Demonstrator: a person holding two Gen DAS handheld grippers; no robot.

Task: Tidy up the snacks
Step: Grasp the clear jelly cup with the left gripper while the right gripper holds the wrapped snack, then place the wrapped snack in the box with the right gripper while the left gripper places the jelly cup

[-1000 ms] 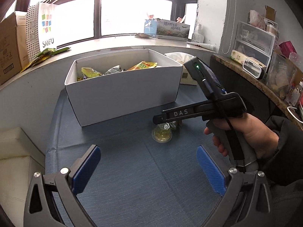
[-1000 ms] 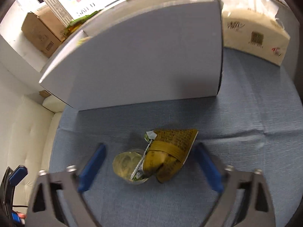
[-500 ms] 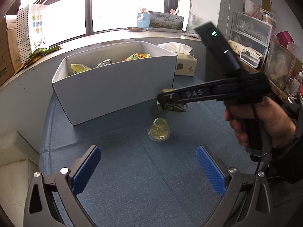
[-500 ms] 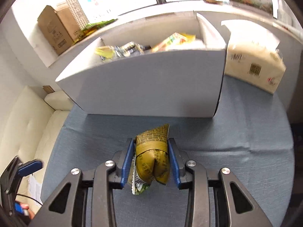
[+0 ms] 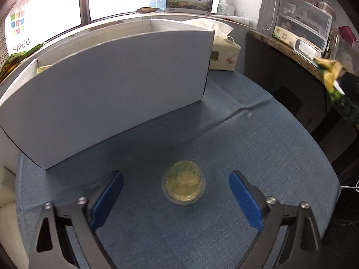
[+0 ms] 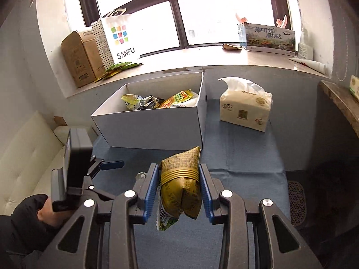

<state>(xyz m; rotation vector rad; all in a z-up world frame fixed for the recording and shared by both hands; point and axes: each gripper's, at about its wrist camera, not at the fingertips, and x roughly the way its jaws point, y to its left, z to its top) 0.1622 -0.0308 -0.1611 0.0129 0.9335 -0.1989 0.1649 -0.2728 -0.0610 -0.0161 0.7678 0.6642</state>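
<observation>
My right gripper (image 6: 177,179) is shut on a gold snack packet (image 6: 180,183) and holds it raised above the blue tablecloth, in front of the white box (image 6: 154,125). The box holds several snack packets (image 6: 157,100). The packet also shows at the right edge of the left wrist view (image 5: 329,71). My left gripper (image 5: 176,188) is open and low over the cloth, with a clear jelly cup (image 5: 183,185) standing between its blue pads, touching neither. The box's front wall (image 5: 112,85) stands just behind the cup.
A tissue pack (image 6: 245,109) stands right of the box. The windowsill holds a cardboard box (image 6: 78,60), a SANFU paper bag (image 6: 119,42) and a printed carton (image 6: 269,38). A cream sofa (image 6: 24,148) lies left of the table. Shelves with plastic drawers (image 5: 303,22) stand at the right.
My right gripper closed on the gold packet and lifted it up and back from the table. My left gripper moved forward and down until the jelly cup sat between its pads.
</observation>
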